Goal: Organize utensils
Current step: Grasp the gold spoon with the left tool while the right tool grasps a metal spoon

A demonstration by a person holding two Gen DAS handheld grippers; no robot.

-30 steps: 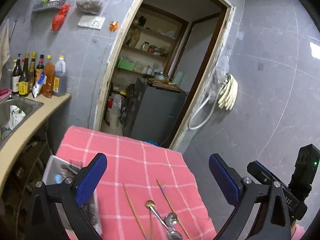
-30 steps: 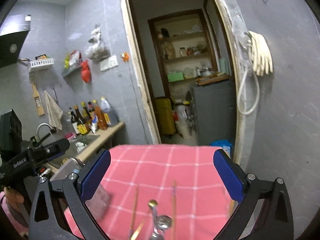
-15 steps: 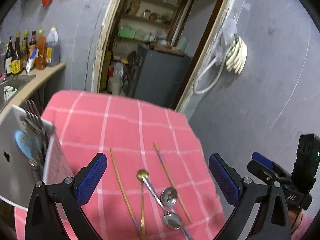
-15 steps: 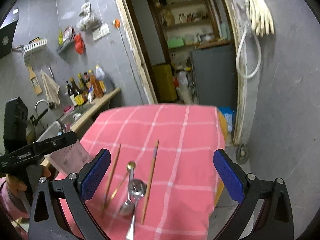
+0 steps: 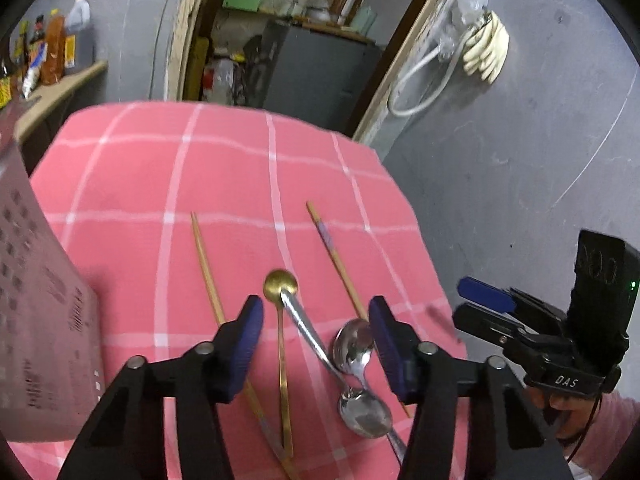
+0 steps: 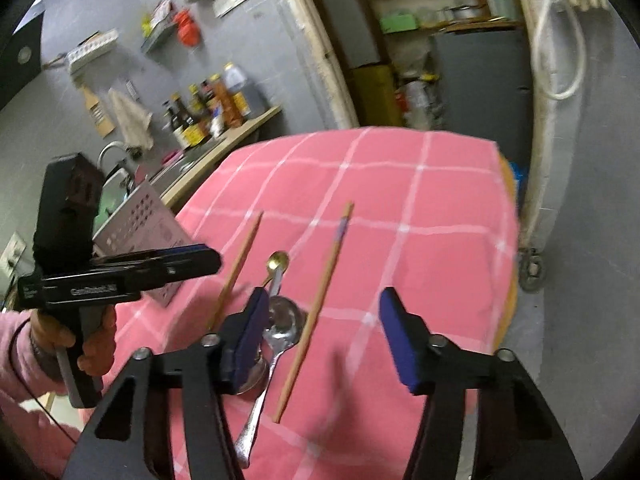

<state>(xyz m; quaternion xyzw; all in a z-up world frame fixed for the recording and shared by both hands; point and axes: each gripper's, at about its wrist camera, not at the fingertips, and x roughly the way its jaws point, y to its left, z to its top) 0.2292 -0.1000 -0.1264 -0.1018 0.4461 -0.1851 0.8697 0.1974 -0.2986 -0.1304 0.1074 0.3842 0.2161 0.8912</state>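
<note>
On the pink checked tablecloth [image 5: 224, 168] lie two wooden chopsticks, the left one [image 5: 208, 272] and the right one [image 5: 336, 260], a gold spoon [image 5: 281, 284] and two crossed steel spoons [image 5: 354, 346]. My left gripper [image 5: 316, 344] is open and empty, low over the spoons. My right gripper [image 6: 324, 340] is open and empty over the right chopstick [image 6: 320, 304] and the steel spoons [image 6: 284, 320]. The left gripper also shows in the right wrist view [image 6: 200, 258]. The right gripper also shows in the left wrist view [image 5: 486, 300].
A grey perforated utensil holder [image 5: 36, 320] stands at the cloth's left edge; it also shows in the right wrist view [image 6: 140, 224]. A counter with bottles [image 6: 208, 112] and a sink lies to the left. A doorway [image 5: 288, 40] is behind the table.
Both grippers have dropped and tilted down toward the utensils on the cloth. Both sets of jaws have narrowed but stay open. The utensils have not moved.
</note>
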